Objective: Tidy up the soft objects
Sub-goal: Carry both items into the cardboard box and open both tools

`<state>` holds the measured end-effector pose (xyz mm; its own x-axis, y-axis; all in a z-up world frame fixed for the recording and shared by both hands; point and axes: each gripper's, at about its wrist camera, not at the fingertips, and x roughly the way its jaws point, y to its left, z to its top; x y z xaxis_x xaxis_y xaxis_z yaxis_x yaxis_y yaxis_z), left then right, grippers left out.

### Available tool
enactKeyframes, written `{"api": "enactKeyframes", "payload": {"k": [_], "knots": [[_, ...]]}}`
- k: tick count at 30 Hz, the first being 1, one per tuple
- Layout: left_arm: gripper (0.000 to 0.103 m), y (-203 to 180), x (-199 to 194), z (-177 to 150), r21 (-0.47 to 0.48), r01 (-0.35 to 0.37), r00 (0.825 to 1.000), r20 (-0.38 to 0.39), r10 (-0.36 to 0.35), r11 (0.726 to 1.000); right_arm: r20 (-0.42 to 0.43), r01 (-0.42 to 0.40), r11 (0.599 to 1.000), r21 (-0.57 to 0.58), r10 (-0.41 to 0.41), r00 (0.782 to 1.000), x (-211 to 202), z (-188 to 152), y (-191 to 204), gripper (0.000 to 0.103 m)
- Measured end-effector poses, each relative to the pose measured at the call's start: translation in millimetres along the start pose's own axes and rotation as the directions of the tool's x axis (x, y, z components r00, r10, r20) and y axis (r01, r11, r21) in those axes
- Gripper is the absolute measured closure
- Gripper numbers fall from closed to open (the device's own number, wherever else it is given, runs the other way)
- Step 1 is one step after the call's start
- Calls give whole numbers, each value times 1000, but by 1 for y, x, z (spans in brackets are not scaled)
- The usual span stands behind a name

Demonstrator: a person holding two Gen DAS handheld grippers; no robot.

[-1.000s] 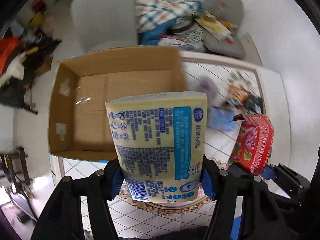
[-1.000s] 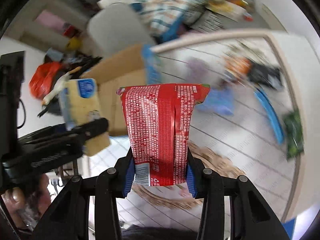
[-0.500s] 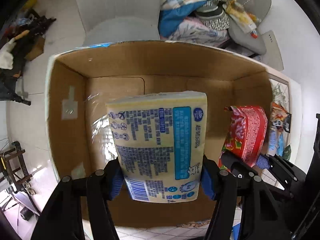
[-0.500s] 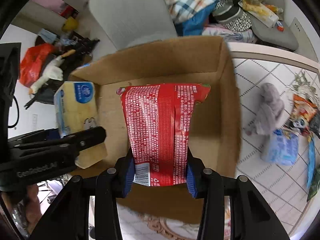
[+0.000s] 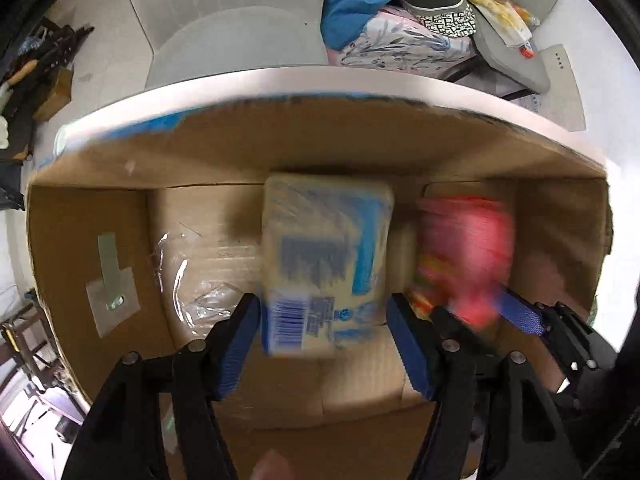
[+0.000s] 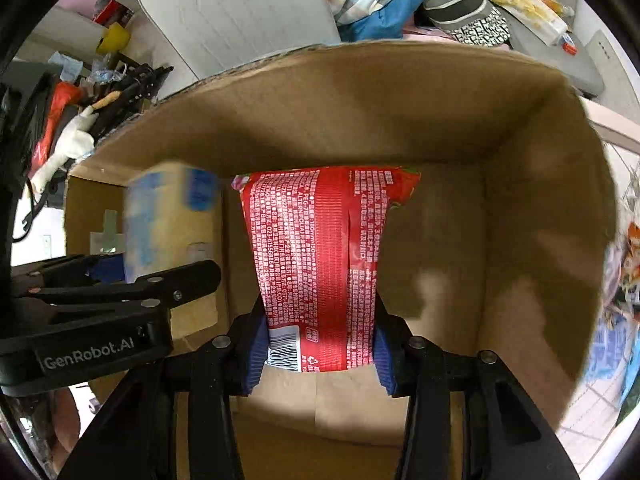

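A yellow tissue pack (image 5: 326,264) with blue print is blurred with motion inside the open cardboard box (image 5: 92,248). My left gripper (image 5: 323,316) has its jaws spread wider than the pack, which looks free of the pads. My right gripper (image 6: 318,344) is shut on a red wet-wipe pack (image 6: 320,256) and holds it inside the box (image 6: 520,200). The red pack (image 5: 464,256) shows blurred in the left wrist view, right of the yellow pack. The yellow pack (image 6: 168,216) and the left gripper (image 6: 116,292) show at the left of the right wrist view.
A white chair (image 5: 224,28) stands behind the box. A pile of clothes (image 5: 400,20) lies on a grey seat at the back right. Small packets (image 6: 624,272) lie on the tiled table right of the box. Clutter (image 6: 72,120) sits on the floor at the left.
Both grippers moved forward and down into the box. My left gripper opened and the yellow pack dropped away from it. The right gripper still holds the red pack.
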<state>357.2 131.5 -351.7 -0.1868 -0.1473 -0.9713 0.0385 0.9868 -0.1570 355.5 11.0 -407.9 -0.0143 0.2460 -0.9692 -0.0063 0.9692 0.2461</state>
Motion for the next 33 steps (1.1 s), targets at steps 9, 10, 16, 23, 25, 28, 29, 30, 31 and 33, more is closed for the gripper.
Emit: {"api": "enactKeyframes", "payload": {"k": [9, 10, 16, 23, 25, 28, 29, 30, 31, 33], "knots": [[3, 10, -19, -27, -14, -32, 997, 68, 33, 999, 13, 11, 1000, 10, -12, 1000, -17, -12, 2, 18], [3, 12, -20, -30, -23, -29, 997, 75, 31, 999, 15, 15, 1000, 12, -16, 1000, -21, -16, 3, 10], [2, 16, -40, -61, -52, -34, 987, 157, 41, 998, 64, 94, 995, -10, -94, 994, -54, -42, 8, 0], [2, 17, -60, -91, -74, -36, 970, 236, 53, 997, 99, 137, 990, -18, -134, 986, -84, -70, 13, 0], [2, 16, -66, -102, -79, -27, 966, 255, 46, 997, 110, 148, 989, -24, -145, 983, -92, -81, 15, 0], [2, 15, -77, -119, -81, -21, 958, 284, 44, 996, 133, 162, 986, -31, -156, 979, -103, -94, 17, 0], [2, 14, -80, -126, -81, -23, 955, 293, 46, 996, 139, 165, 986, -33, -159, 977, -109, -101, 18, 0], [2, 13, -84, -131, -81, -24, 953, 300, 47, 996, 144, 164, 986, -32, -158, 977, -113, -106, 17, 0], [2, 12, -86, -136, -78, -22, 950, 310, 45, 997, 154, 158, 987, -32, -151, 976, -120, -114, 17, 0], [2, 11, -92, -150, -73, -30, 945, 324, 52, 997, 160, 155, 987, -37, -147, 976, -128, -124, 18, 0]]}}
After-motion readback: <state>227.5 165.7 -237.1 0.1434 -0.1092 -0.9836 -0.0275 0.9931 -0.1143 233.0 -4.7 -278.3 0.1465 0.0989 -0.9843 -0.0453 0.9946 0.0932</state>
